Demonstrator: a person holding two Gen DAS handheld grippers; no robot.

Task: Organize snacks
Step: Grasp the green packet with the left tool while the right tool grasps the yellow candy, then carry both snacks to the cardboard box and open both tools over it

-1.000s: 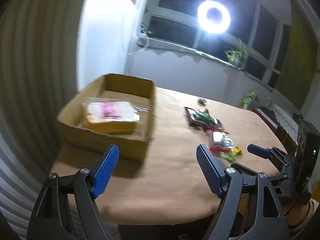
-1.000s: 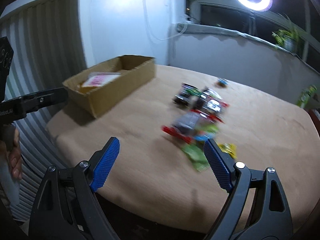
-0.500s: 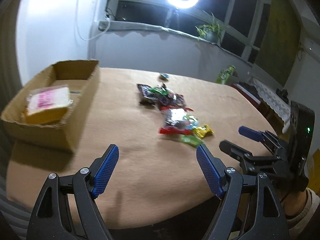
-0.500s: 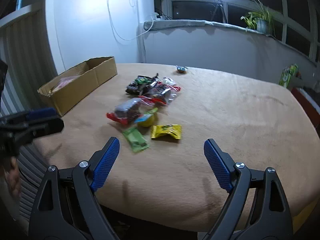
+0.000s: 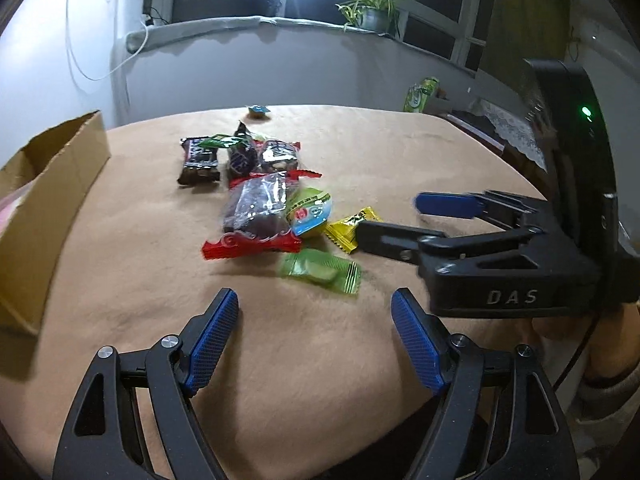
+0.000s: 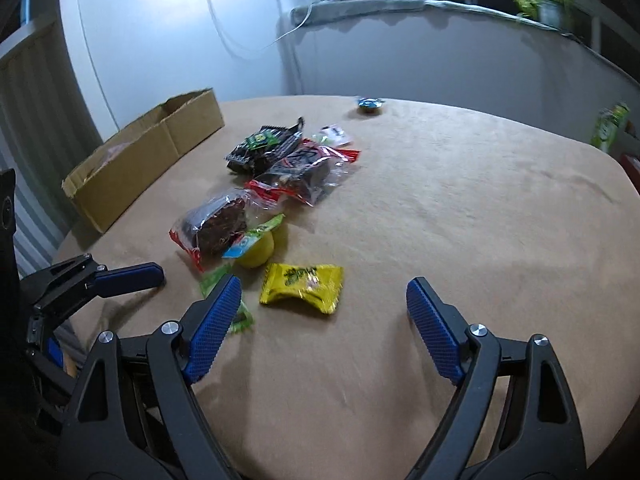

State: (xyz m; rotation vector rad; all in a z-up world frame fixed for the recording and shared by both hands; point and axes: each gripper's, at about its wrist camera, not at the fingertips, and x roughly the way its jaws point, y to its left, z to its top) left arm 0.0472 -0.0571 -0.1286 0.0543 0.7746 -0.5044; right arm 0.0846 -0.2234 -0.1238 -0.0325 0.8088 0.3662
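Observation:
A pile of snack packets lies mid-table: a red-edged clear packet [image 5: 256, 216], dark bars [image 5: 200, 158], a green packet [image 5: 320, 270], a yellow packet [image 5: 350, 230] and a jelly cup [image 5: 310, 212]. My left gripper [image 5: 314, 338] is open and empty, just short of the green packet. My right gripper [image 6: 324, 332] is open and empty, with the yellow packet [image 6: 302, 286] just ahead between its fingers. The right gripper also shows in the left wrist view [image 5: 404, 220], beside the yellow packet. The cardboard box [image 6: 144, 160] sits at the table's left.
The table [image 6: 460, 220] has a tan cloth. A small blue-topped cup [image 6: 370, 105] sits at the far edge. A green carton [image 6: 608, 126] stands beyond the table at right. A pink packet lies in the box [image 5: 8, 208]. The near table edge is close below both grippers.
Both grippers have swung from the box side toward the snack pile and moved closer. The packets now sit just ahead of the fingers. Both stay open.

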